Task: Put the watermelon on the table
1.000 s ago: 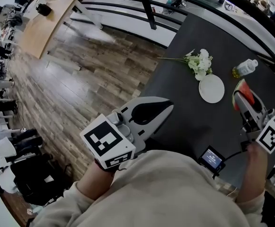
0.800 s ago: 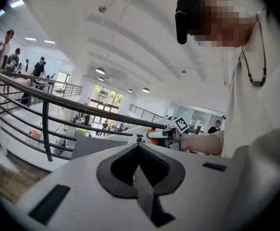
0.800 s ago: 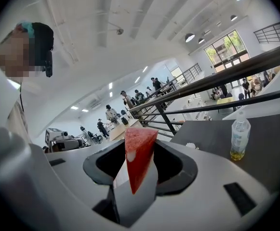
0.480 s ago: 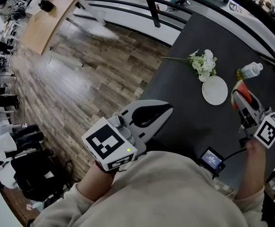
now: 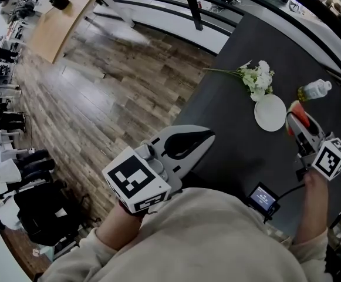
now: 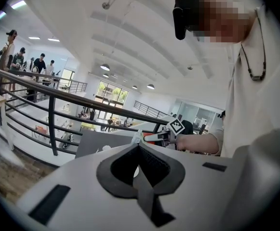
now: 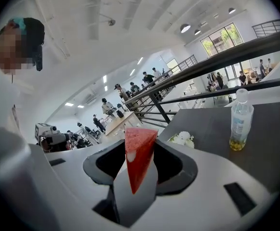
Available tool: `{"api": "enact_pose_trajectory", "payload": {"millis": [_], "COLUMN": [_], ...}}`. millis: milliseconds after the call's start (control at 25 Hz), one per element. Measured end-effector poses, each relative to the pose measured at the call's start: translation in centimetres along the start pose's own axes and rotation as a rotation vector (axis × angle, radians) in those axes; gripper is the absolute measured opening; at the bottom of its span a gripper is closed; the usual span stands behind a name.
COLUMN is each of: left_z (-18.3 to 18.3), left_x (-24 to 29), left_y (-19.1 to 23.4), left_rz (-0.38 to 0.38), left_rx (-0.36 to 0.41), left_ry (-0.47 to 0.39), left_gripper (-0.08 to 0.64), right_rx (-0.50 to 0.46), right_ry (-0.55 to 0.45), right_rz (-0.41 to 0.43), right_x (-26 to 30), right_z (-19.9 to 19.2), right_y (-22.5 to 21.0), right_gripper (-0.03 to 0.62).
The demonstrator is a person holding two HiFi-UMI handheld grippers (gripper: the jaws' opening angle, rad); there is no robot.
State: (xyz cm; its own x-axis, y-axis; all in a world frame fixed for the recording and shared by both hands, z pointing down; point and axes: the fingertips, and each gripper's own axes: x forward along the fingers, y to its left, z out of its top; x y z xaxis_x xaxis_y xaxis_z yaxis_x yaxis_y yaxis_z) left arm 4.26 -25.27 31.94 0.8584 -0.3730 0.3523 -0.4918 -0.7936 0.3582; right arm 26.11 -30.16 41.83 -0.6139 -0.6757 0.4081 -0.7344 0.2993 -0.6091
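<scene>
Right hand-held gripper (image 5: pixel 292 122): jaws clamped on the watermelon slice (image 7: pixel 140 158), one on each flat side.
Watermelon position: between the right jaws, over the dark worktop (image 5: pixel 240 151); I cannot tell whether it touches.
Watermelon axis: lengthwise along the jaws, with the wide end at the jaw tips and the narrow point back toward the gripper body.
Left hand-held gripper (image 5: pixel 206 136): jaws together, nothing between them.
Ahead of right jaws: a white plate (image 5: pixel 270 112) just beside the tips, a bottle (image 7: pixel 239 120) beyond, and white flowers (image 5: pixel 258 76) past the plate.
</scene>
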Motion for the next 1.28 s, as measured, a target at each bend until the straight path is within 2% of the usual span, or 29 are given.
{"api": "enact_pose_trajectory", "payload": {"millis": [960,1280], "left_z": [-1.0,-1.4], "left_x": [-0.3,-0.4], "left_y": [0.5,0.5], "left_rz": [0.018,0.021], "left_rx": [-0.026,-0.033], "left_ry": [0.008,0.011], "left_gripper": [0.006,0.006], "right_rx": [0.043,0.004], "right_ry": [0.099,0.169], "right_rz": [-0.079,-0.144], "right_x": [3.1,4.0], "right_z": [-4.6,-6.5], "right_y": [-5.9,-8.2], "right_gripper": [0.195,0.195]}}
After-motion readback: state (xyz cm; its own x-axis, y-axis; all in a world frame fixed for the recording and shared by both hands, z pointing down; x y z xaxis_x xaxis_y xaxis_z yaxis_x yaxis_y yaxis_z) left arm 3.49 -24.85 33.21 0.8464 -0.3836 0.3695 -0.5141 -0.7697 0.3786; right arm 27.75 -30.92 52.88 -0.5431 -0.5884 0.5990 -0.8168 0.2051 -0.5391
